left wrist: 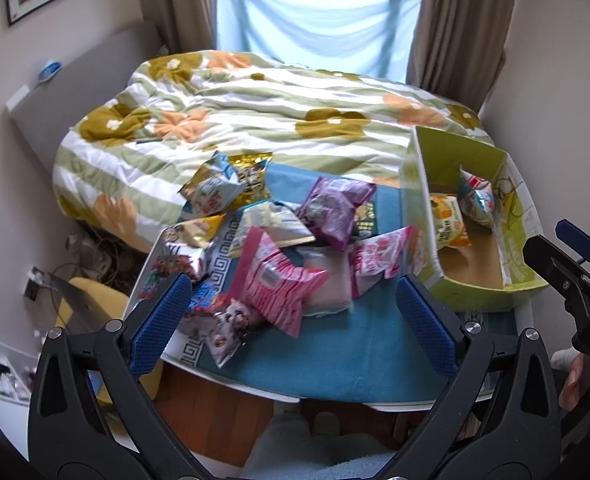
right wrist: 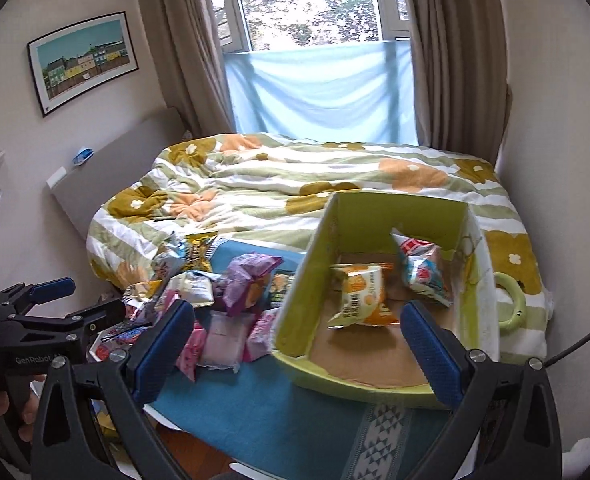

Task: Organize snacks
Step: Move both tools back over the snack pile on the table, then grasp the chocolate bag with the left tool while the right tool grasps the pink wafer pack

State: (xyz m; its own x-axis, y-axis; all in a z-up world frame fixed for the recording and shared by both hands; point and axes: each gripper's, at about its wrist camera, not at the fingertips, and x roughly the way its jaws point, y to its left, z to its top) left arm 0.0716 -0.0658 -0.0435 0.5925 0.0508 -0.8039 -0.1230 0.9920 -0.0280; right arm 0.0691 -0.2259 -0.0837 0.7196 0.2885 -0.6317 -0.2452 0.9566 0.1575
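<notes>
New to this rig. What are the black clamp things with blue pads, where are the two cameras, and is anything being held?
No robot here: a person holds a black two-finger hand gripper in each hand. Each gripper carries a fisheye camera looking forward along its blue-padded fingers, so each picture shows its own fingers at the bottom.

The left wrist view shows the left gripper above a heap of crinkly foil snack packets on a teal patterned table mat. The other gripper shows at its right edge.

The right wrist view shows the right gripper in front of an open lime-green cardboard box, which stands on the same mat beside the heap. Inside lie two packets: an orange-and-white one and a red, white and blue one.

Both grippers are open and hold nothing. A bed with a floral quilt lies behind.
</notes>
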